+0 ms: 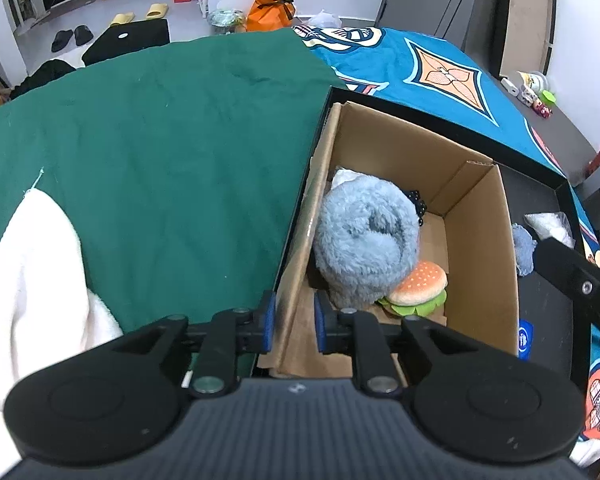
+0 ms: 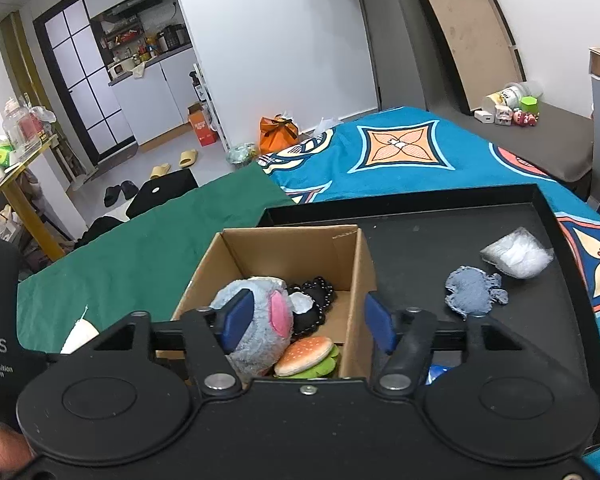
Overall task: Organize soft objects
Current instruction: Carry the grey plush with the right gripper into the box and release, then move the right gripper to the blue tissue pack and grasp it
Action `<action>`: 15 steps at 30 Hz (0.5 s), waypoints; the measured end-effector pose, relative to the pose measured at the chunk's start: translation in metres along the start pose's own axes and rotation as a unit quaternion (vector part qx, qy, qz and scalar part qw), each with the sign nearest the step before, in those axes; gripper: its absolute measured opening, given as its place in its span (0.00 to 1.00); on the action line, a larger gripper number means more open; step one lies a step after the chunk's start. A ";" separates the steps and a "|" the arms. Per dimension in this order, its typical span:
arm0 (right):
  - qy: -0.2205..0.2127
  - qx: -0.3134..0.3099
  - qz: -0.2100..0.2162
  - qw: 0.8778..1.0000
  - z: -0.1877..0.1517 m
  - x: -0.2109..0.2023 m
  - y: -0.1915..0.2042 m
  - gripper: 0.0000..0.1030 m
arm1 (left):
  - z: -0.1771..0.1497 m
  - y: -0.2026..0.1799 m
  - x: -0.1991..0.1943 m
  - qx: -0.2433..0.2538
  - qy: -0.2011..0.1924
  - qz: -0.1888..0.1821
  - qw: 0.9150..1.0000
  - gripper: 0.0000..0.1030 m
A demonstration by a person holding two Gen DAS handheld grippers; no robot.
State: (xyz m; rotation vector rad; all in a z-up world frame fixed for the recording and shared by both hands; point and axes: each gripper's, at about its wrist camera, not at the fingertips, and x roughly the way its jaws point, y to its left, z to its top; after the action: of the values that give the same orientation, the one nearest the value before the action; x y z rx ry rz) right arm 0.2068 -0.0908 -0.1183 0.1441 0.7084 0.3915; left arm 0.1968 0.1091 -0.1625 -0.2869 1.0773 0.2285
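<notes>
Left wrist view: the left gripper [image 1: 295, 322] is seen with its blue-padded jaws set narrowly apart astride the near left wall of the open brown cardboard box [image 1: 480, 240]; whether the pads press on that wall cannot be told. Inside the box lie a fluffy grey-blue plush toy [image 1: 366, 238], a small plush hamburger with green lettuce [image 1: 418, 290] leaning against it, and a black beaded item [image 2: 314, 304] behind them. The box stands in a shallow black tray [image 2: 420, 236], laid on a teal patterned blanket [image 2: 400, 160] beside a dark green cloth [image 1: 160, 140]. The right gripper [image 2: 308, 322] is held above the box's near edge with its jaws wide apart and nothing between the pads. On the bare tray floor, to the right of the box, a crumpled grey-blue cloth piece [image 2: 472, 294] is seen just beside a clear plastic packet [image 2: 516, 254].
</notes>
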 end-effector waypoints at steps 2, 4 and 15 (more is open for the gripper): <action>0.002 0.002 0.001 1.000 -0.001 -0.002 -0.005 0.61 | 0.000 -0.001 -0.001 0.003 -0.001 0.001 1.000 0.22; 0.004 0.002 0.001 1.000 -0.004 -0.003 -0.011 0.64 | -0.001 -0.003 -0.002 0.006 -0.001 0.005 1.000 0.24; 0.007 -0.004 -0.005 1.000 -0.009 -0.004 -0.046 0.72 | -0.002 -0.022 -0.009 0.042 -0.017 0.031 0.998 0.57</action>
State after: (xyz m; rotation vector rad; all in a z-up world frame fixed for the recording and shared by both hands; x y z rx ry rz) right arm 0.2116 -0.1348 -0.1347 0.1313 0.7203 0.3863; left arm 0.1979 0.0875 -0.1527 -0.1735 1.0606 0.2413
